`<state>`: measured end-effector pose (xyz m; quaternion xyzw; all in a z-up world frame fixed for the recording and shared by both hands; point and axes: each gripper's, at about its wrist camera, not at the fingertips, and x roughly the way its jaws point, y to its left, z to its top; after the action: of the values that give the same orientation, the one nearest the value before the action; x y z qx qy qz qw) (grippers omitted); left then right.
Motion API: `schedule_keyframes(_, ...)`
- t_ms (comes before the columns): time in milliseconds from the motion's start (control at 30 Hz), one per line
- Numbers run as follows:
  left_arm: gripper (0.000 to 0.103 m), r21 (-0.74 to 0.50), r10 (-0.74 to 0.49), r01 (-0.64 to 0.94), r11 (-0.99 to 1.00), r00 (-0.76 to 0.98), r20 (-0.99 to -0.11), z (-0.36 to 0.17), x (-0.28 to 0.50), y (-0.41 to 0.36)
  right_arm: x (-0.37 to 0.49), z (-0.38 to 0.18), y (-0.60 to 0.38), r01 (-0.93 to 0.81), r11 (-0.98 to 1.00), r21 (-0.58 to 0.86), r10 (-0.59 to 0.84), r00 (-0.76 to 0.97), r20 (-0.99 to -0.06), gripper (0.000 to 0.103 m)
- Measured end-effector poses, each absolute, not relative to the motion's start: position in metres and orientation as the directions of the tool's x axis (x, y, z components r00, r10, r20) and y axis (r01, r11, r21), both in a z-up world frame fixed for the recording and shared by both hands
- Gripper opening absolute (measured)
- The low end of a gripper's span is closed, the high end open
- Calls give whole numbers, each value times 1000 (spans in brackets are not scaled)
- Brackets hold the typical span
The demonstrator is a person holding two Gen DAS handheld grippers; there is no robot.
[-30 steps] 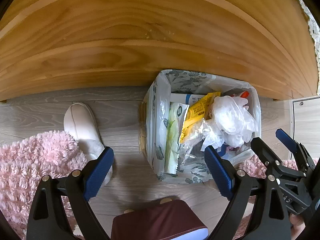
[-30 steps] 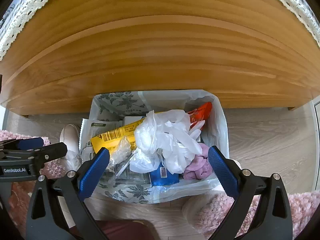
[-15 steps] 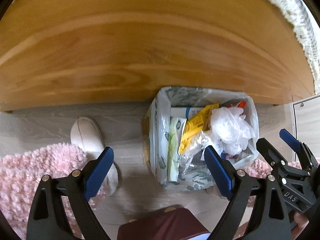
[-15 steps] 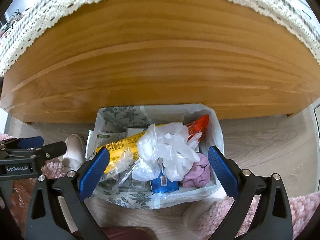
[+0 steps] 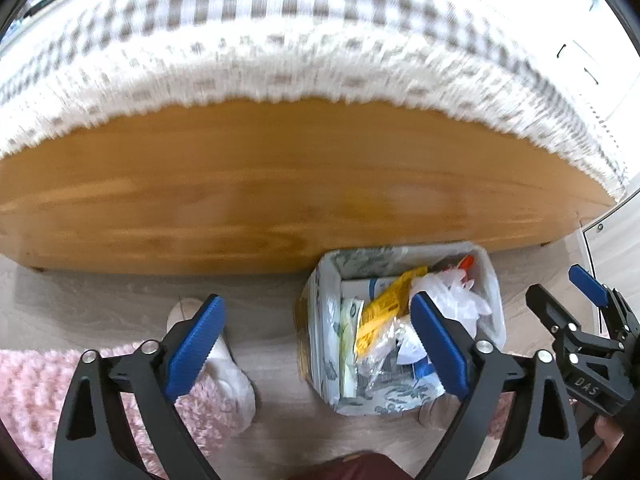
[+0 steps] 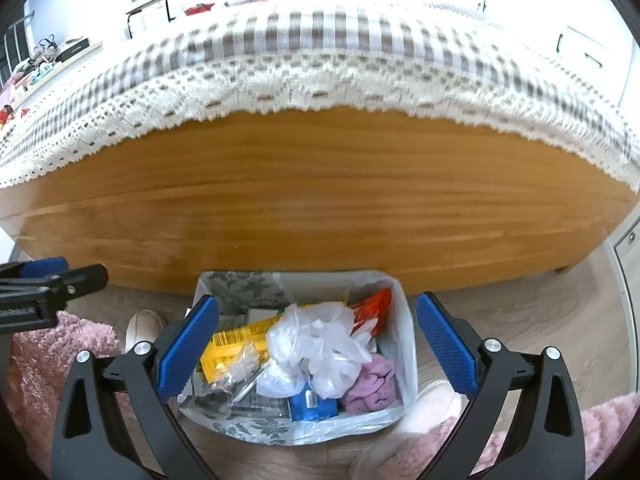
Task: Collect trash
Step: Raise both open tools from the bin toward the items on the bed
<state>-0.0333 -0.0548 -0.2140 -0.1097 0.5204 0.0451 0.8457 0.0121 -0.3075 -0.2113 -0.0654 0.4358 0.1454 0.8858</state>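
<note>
Both the left tool (image 5: 316,344) and the right tool (image 6: 318,344) hang released, blue pads spread wide and gripping nothing. The white plastic-lined, leaf-patterned trash bin (image 6: 404,364) stands on the pale wood floor (image 6: 520,320) against the honey-coloured wooden bed frame (image 6: 320,200), stuffed with crumpled clear plastic (image 6: 320,348), a yellow wrapper (image 6: 232,344) and a purple cloth (image 6: 372,384).

The trash bin (image 6: 394,364) sits at the bottom middle, in front of the bed (image 6: 320,200). A slipper (image 6: 142,326) lies to its left.
</note>
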Motion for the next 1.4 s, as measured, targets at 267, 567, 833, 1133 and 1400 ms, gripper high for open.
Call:
schedule_keyframes(267, 94, -160, -54, -113, 981, 630, -775, -161, -51, -57, 7, -183, -313, -325, 944, -48, 194, 668, -719, 95)
schedule_keyframes(567, 95, -194, -69, -90, 977, 727, -683, -120, -59, -43, 5, -134, -339, -297, 954, -34, 220, 772, -596, 95)
schedule_keyframes(833, 95, -168, -20, -112, 979, 773, -634, -99, -52, -30, 21, -108, -359, -249, 968, -22, 203, 833, -514, 95)
schedule_keyframes(1133, 95, -135, 17, -109, 985, 834, -552, -74, -29, -25, 50, -88, -365, -243, 970, -21, 208, 868, -450, 95)
schedule_keyframes(1400, 95, -141, -6, -70, 987, 876, -482, -58, -4, -29, 72, -75, -361, -253, 967, -31, 225, 902, -368, 95)
